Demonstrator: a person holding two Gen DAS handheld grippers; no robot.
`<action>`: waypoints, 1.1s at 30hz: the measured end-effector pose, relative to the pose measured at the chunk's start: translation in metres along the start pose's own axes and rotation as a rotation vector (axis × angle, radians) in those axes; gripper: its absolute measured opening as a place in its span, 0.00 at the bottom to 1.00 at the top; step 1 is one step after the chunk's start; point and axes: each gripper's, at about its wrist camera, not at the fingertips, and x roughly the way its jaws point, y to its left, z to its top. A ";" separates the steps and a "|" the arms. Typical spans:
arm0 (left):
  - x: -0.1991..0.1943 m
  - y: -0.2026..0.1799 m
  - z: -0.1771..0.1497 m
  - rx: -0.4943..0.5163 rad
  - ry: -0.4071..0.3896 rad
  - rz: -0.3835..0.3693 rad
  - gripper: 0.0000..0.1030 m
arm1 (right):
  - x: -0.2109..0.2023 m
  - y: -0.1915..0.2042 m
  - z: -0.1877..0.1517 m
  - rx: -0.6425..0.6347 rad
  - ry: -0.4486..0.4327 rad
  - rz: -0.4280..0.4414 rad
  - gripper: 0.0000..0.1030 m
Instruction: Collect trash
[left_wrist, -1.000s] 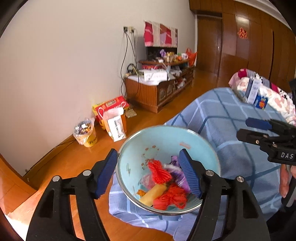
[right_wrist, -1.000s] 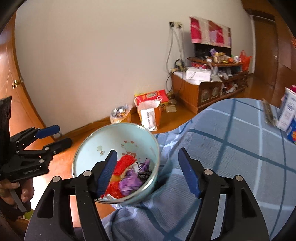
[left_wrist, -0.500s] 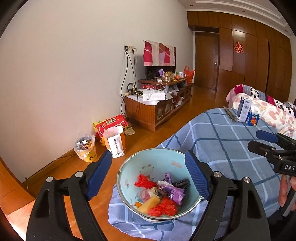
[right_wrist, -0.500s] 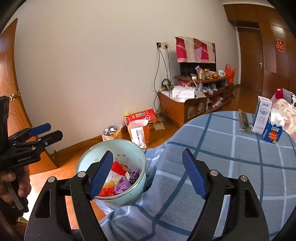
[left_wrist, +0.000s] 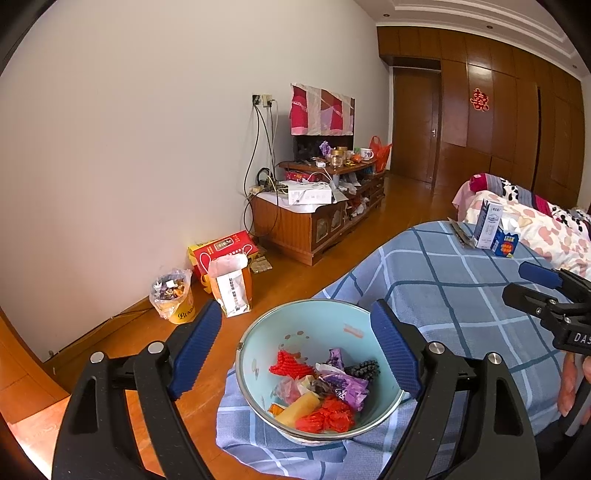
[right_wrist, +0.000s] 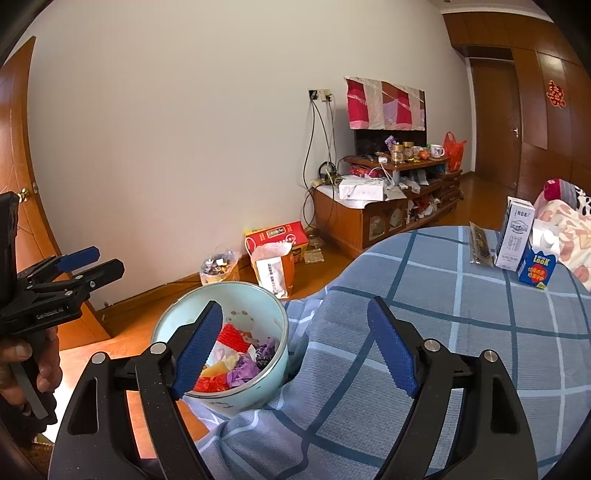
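Trash lies heaped in a pale blue enamel bowl that sits at the near edge of a table under a blue checked cloth: red netting, purple wrappers, a yellow tube-like piece, crumpled clear film; the same heap shows in the right wrist view, low in the bowl; the left gripper hangs over the bowl with its jaws spread wide and nothing between the pads; the right gripper stands just beside the bowl over the cloth, its jaws opening and likewise bare; neither tong grasps anything, so both read as released; judging from how things lie, the gathering looks largely done, since the cloth around the bowl shows no loose scraps in either view; what stays on the far side of the table is a tall white carton, a small blue carton and a flat dark packet, and I cannot tell whether those count as trash or are meant to stay; a lined yellow bucket full of wrappers stands on the wooden floor by the wall, so emptying the bowl there may be what is left, though that is a guess.
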 end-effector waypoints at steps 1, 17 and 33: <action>-0.001 0.000 0.000 0.000 -0.001 0.000 0.79 | 0.000 0.001 0.000 -0.002 -0.001 -0.001 0.78; -0.006 0.001 0.002 -0.004 -0.013 -0.001 0.80 | -0.005 0.001 0.000 -0.006 -0.001 -0.006 0.78; -0.006 0.001 0.003 -0.003 -0.013 0.002 0.81 | -0.004 0.003 -0.001 -0.005 0.002 -0.005 0.79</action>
